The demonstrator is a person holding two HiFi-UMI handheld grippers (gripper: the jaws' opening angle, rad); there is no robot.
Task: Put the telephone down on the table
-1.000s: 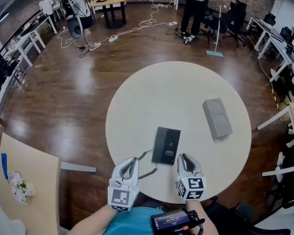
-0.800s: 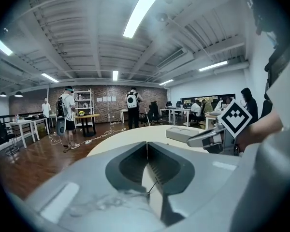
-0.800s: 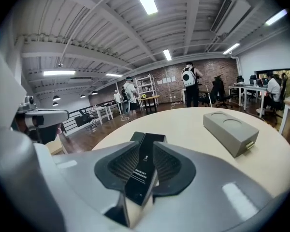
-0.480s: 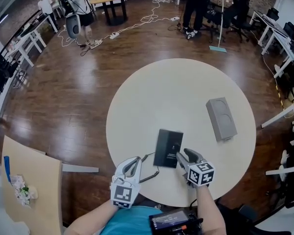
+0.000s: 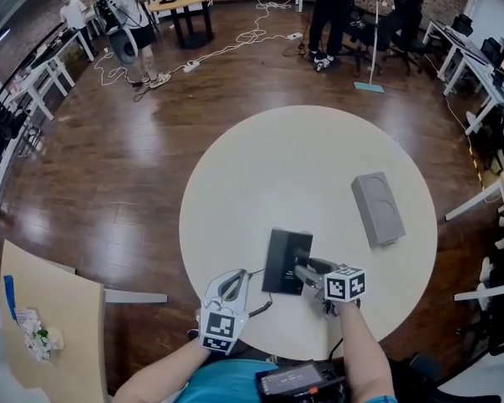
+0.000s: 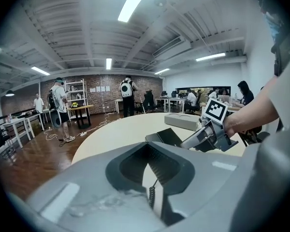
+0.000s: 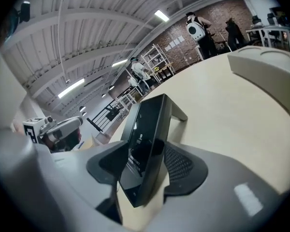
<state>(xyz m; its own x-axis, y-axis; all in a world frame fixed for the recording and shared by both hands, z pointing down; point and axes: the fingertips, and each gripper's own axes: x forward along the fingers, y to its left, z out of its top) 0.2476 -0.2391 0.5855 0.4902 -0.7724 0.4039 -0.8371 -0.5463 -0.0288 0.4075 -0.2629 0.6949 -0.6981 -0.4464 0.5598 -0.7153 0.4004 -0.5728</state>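
A flat black telephone (image 5: 286, 260) lies near the front of the round cream table (image 5: 277, 166). Its coiled cord (image 5: 265, 302) trails off its left side. My right gripper (image 5: 303, 273) has come in from the right, and its jaws have just been opening. In the right gripper view the telephone's (image 7: 147, 129) edge stands between the jaws of the right gripper (image 7: 147, 166), and I see no firm grip. My left gripper (image 5: 233, 278) rests at the table's front edge, left of the telephone. The tips of the left gripper (image 6: 147, 148) meet, with the cord (image 6: 152, 195) visible below them.
A grey oblong box (image 5: 378, 208) lies on the table to the right of the telephone. Wooden floor surrounds the table. People stand by desks and cables at the far side of the room. A beige desk corner (image 5: 50, 326) is at the lower left.
My right gripper has rolled over and moved left to the telephone's right edge, and its jaws have gone from shut to wide. My left gripper has edged forward a little.
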